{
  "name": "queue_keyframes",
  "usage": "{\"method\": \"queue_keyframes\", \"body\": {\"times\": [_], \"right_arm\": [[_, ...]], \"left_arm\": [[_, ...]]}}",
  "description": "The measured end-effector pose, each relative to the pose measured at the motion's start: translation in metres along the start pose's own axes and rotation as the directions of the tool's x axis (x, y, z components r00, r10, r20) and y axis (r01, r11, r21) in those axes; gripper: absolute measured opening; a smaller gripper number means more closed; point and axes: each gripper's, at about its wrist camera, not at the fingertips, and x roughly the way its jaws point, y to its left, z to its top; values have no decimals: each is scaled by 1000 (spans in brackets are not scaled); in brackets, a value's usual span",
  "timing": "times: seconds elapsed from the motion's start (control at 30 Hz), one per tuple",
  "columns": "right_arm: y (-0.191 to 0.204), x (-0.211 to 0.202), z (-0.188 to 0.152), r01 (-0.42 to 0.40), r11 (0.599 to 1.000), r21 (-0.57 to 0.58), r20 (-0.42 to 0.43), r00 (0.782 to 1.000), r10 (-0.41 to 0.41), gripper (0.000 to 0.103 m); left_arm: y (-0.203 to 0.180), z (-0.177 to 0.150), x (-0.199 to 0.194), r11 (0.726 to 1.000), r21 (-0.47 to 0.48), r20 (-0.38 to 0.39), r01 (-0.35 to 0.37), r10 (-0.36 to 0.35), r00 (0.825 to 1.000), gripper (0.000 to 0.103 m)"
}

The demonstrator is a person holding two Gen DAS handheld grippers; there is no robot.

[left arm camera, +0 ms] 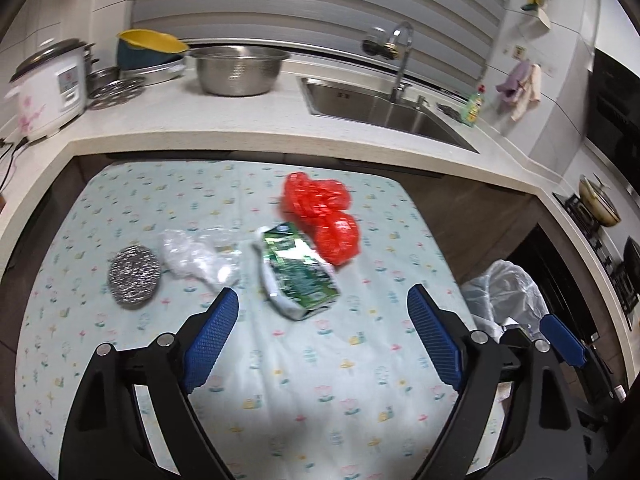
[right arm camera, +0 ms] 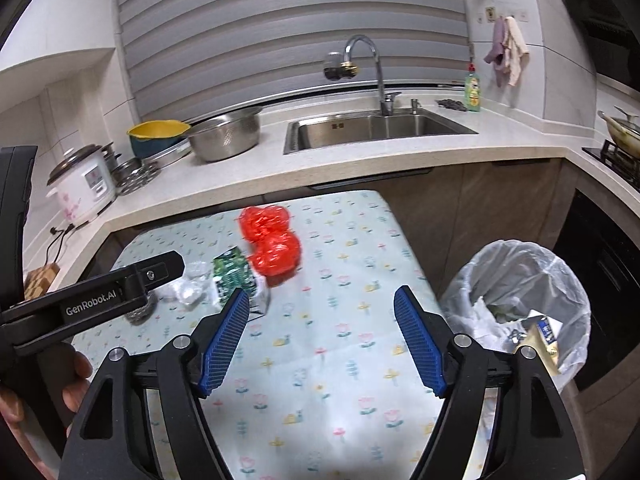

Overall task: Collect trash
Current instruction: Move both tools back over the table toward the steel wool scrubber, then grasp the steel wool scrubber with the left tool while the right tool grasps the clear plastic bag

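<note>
The green carton (left arm camera: 298, 270) lies flattened near the middle of the tabletop (left arm camera: 320, 392), its long axis running from the near edge toward the far edge, slightly slanted. The red bag (left arm camera: 320, 216) touches its far right side; clear plastic (left arm camera: 200, 258) and a steel scourer (left arm camera: 134, 278) lie to its left. Both the left hand-held gripper (left arm camera: 322, 304) and the right hand-held gripper (right arm camera: 322, 304) stand wide apart, holding nothing. The lined bin (right arm camera: 520, 304) stands off the tabletop's right edge.

"GenRobot.AI" stands in white letters on the black body of the left gripper (right arm camera: 160, 276) (other printing is too blurred).
</note>
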Motion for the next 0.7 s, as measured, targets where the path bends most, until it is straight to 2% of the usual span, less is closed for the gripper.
{"method": "queue_keyframes", "body": {"times": [0.07, 0.37, 0.7], "right_arm": [[13, 5, -3, -12, 1000, -18, -10, 1000, 12, 72], [69, 32, -12, -66, 995, -77, -58, 996, 62, 72], [128, 84, -19, -131, 979, -159, -141, 984, 109, 72]], "left_arm": [[17, -1, -2, 999, -25, 3, -21, 21, 1000, 87], [88, -10, -4, 990, -81, -17, -113, 111, 994, 90], [156, -14, 22, 972, -116, -85, -203, 194, 977, 94]]}}
